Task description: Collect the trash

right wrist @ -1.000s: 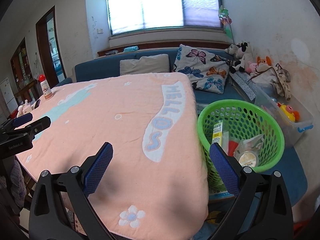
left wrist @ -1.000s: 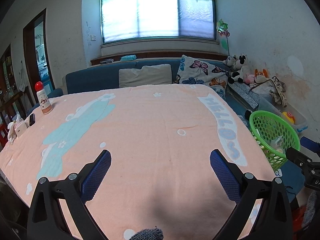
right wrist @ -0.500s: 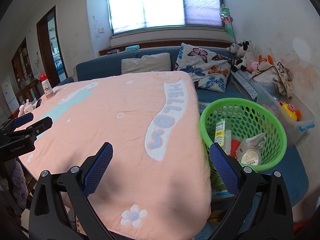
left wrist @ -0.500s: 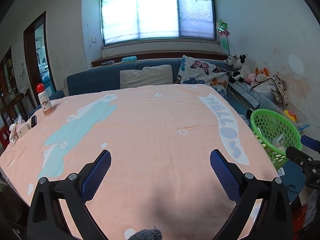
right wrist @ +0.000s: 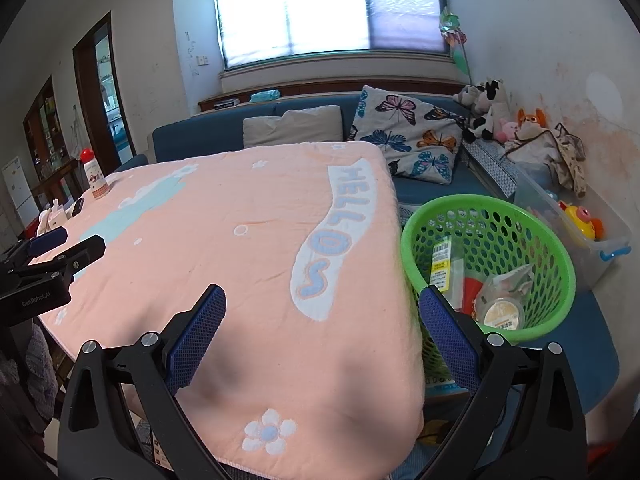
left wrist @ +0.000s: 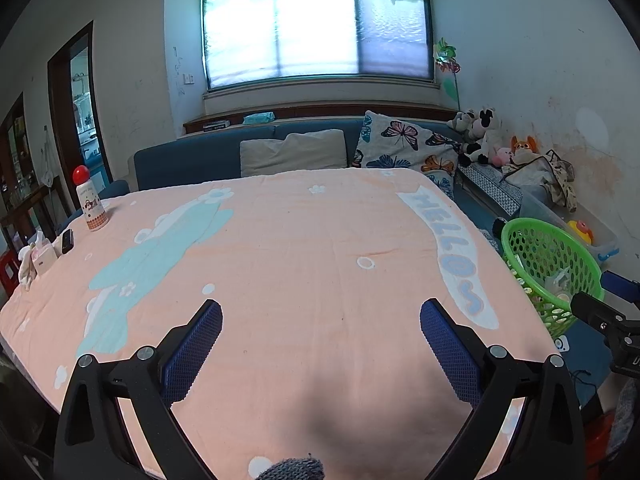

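A green basket [right wrist: 532, 224] stands right of the table and holds trash: a barcoded packet [right wrist: 442, 266], a clear bag [right wrist: 508, 280] and a round lidded cup [right wrist: 502, 314]. It also shows in the left wrist view [left wrist: 520, 232]. My left gripper [left wrist: 320, 316] is open and empty above the near part of the pink tablecloth [left wrist: 300, 240]. My right gripper [right wrist: 322, 304] is open and empty over the cloth's near right corner [right wrist: 320, 340], left of the basket. Each gripper shows at the edge of the other's view.
A red-capped bottle [left wrist: 91, 200], a dark small device [left wrist: 67, 240] and a white box [left wrist: 42, 258] sit at the table's far left. A blue sofa [left wrist: 192, 160] with cushions lies behind. A clear bin [right wrist: 600, 216] with toys stands right of the basket.
Both grippers have drawn back and risen a little, so the table and basket sit slightly lower and farther in view. Both stay open and empty.
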The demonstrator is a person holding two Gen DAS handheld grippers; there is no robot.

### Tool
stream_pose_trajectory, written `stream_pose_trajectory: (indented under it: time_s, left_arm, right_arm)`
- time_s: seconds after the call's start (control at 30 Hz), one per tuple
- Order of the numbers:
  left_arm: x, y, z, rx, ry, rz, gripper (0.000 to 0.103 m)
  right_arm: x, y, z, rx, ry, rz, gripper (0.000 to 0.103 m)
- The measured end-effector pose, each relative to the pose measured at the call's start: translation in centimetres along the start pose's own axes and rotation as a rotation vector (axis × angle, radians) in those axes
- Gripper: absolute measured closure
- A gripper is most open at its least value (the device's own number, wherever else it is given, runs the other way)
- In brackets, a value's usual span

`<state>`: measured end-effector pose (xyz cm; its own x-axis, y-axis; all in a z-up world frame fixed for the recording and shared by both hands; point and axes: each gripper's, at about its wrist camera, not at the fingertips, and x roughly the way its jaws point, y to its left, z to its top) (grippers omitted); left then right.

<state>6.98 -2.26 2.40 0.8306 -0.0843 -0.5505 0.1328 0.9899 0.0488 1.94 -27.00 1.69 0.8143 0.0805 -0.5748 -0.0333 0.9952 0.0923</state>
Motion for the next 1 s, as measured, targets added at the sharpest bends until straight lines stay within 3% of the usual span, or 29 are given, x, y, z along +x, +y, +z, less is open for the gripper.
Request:
stream_pose_trajectory:
  time_s: [1.0]
  left_arm:
    - [0.16, -0.57, -0.14, 0.002, -0.001, -0.004, 0.007]
  right_arm:
    - [0.04, 0.08, 0.06, 0.001, 0.0, 0.001, 0.007]
